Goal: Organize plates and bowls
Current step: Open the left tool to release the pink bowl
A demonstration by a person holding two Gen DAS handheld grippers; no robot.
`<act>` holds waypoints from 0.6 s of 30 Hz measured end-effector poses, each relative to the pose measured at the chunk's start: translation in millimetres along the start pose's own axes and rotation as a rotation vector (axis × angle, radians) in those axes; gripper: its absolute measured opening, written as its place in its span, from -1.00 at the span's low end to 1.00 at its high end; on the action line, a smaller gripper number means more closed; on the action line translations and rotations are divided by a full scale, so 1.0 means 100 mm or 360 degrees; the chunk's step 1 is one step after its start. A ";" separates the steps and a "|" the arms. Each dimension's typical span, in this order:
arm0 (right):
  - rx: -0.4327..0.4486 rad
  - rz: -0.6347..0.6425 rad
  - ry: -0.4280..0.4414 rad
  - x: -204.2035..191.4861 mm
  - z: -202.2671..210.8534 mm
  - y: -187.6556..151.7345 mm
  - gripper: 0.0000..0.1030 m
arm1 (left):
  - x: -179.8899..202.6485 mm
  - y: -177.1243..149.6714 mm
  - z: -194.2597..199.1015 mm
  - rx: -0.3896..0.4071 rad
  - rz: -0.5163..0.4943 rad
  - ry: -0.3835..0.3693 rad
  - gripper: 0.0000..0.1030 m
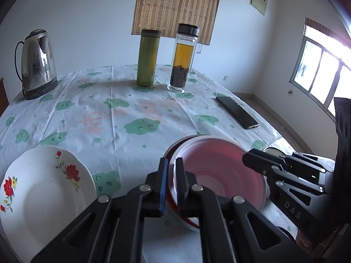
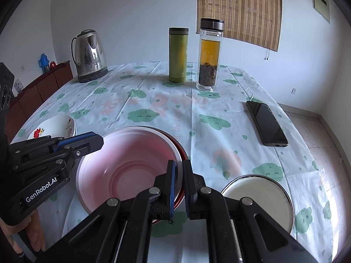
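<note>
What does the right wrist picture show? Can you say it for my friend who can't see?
Two black tools, the right tool and the left tool, pinch opposite rims of a pink bowl above a flowery tablecloth. Behind stand a kettle and two bottles; a phone lies right.

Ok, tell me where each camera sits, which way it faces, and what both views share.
Left wrist: sits on the left tool, faces across the table toward the kettle; its fingers clamp the pink bowl at its left rim; the right tool shows at right.
Right wrist: sits on the right tool, faces the same way; its fingers clamp the bowl's right rim; the left tool and a hand show at left.
Shared: bowl, kettle, green flask, tea bottle, phone, floral plate.
</note>
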State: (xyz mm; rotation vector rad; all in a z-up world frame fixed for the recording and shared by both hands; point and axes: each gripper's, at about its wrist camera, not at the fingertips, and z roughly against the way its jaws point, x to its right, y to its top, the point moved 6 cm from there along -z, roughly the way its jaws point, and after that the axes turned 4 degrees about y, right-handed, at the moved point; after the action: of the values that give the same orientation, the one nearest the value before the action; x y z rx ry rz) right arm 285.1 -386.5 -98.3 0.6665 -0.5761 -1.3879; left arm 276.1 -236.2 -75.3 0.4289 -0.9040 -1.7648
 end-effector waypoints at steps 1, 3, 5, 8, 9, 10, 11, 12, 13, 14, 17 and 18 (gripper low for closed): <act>0.0001 -0.0002 0.0004 0.00 0.00 0.00 -0.84 | 0.00 0.00 0.00 0.0001 0.0002 -0.0001 -0.92; 0.0004 -0.0005 0.0009 0.00 0.00 0.00 -0.84 | 0.00 0.00 0.00 0.0000 0.0001 -0.0001 -0.92; 0.0008 -0.0009 0.0013 0.01 0.01 0.01 -0.84 | -0.01 0.00 0.00 0.0005 0.0002 0.0004 -0.92; 0.0013 -0.0004 0.0023 -0.01 0.01 0.01 -0.84 | -0.02 0.01 0.01 0.0012 0.0008 0.0003 -0.85; 0.0013 0.0003 0.0023 -0.01 0.02 0.01 -0.84 | -0.02 0.01 0.02 0.0016 0.0011 0.0001 -0.83; 0.0012 0.0009 0.0022 -0.02 0.02 0.01 -0.84 | -0.02 0.01 0.03 0.0018 0.0012 0.0002 -0.82; 0.0012 0.0011 0.0020 -0.02 0.02 0.01 -0.84 | -0.03 0.01 0.03 0.0020 0.0012 0.0001 -0.81; 0.0013 0.0010 0.0021 -0.02 0.02 0.01 -0.84 | -0.03 0.01 0.03 0.0023 0.0014 0.0001 -0.77; 0.0015 0.0007 0.0021 -0.02 0.02 0.01 -0.84 | -0.04 0.01 0.04 0.0027 0.0017 0.0002 -0.67; 0.0017 0.0005 0.0022 -0.02 0.02 0.01 -0.82 | -0.04 0.01 0.04 0.0032 0.0021 0.0005 -0.62; 0.0009 0.0010 0.0020 -0.02 0.02 0.01 -0.77 | -0.06 0.02 0.06 0.0048 0.0033 0.0008 -0.43; 0.0006 0.0014 0.0024 -0.02 0.01 0.01 -0.70 | -0.07 0.03 0.07 0.0053 0.0037 0.0009 -0.37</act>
State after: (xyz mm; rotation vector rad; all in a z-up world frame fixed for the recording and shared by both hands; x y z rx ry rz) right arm 284.1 -384.2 -96.9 0.6762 -0.5690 -1.3725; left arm 275.7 -228.0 -69.6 0.4430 -0.9323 -1.7288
